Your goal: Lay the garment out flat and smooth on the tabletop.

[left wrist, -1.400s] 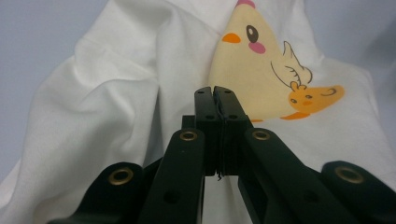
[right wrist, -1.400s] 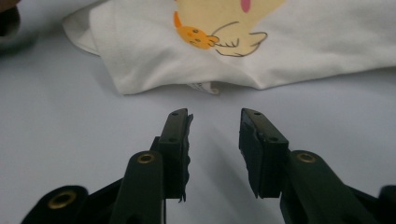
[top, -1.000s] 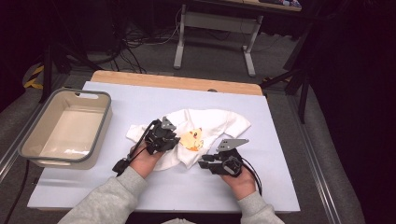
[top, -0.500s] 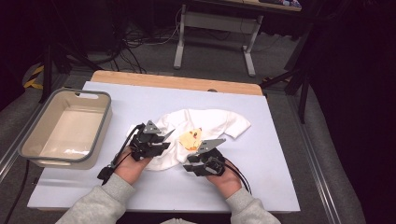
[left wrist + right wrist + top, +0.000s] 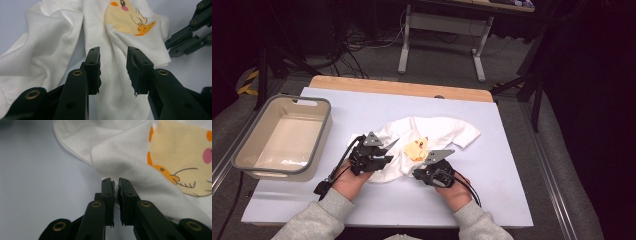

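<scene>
One grey bin (image 5: 282,137) is sitting at the far left of the white table (image 5: 512,180), and it's looking empty. One white shirt (image 5: 442,131) with a yellow chick print (image 5: 417,148) is lying crumpled mid-table, its near edge getting covered by the two grippers. The left gripper (image 5: 387,150) is hovering over the shirt's left part with its jaws standing apart, cloth lying between them but nothing getting pinched as far as I can tell. The right gripper (image 5: 116,187) has just been closing and is now clamping a fold of the shirt's hem, just beside the print. Sleeves are getting cut off at the bottom edge. Behind the table some desk legs (image 5: 442,45) and cables are sitting in the dark, hard to make out.
</scene>
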The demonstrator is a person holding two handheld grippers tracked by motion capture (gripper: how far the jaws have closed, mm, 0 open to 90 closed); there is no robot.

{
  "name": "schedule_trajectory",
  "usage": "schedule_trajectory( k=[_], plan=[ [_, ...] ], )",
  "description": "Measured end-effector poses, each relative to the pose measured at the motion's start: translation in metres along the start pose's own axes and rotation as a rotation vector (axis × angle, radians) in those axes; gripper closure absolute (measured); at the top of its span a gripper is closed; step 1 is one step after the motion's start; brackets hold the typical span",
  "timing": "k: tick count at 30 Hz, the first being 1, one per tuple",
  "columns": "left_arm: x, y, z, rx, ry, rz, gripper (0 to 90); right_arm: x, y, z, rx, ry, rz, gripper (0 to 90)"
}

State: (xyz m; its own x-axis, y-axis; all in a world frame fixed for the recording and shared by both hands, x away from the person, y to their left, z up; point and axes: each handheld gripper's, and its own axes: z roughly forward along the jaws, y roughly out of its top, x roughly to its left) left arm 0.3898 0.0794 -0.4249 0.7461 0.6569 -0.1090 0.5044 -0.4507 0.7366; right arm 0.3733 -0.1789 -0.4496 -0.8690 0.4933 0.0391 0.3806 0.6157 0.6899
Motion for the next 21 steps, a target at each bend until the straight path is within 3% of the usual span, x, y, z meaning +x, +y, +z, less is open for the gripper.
schedule_trajectory(
  k=[2,10,14,21],
  plan=[
    [0.0,0.0,-0.001,0.0,-0.007,0.01,63.9,-0.001,-0.003,-0.01,-0.013,0.009,0.009,83.3],
    [-0.004,-0.001,-0.001,0.014,-0.033,0.026,62.4,-0.009,-0.027,-0.066,-0.081,-0.051,0.064,83.0],
    [-0.007,-0.001,0.0,0.027,-0.044,0.033,61.6,-0.011,-0.04,-0.085,-0.102,-0.066,0.098,83.0],
    [-0.008,-0.006,-0.002,0.039,-0.066,0.037,59.9,-0.005,-0.064,-0.112,-0.089,-0.113,0.123,83.1]
  ],
)
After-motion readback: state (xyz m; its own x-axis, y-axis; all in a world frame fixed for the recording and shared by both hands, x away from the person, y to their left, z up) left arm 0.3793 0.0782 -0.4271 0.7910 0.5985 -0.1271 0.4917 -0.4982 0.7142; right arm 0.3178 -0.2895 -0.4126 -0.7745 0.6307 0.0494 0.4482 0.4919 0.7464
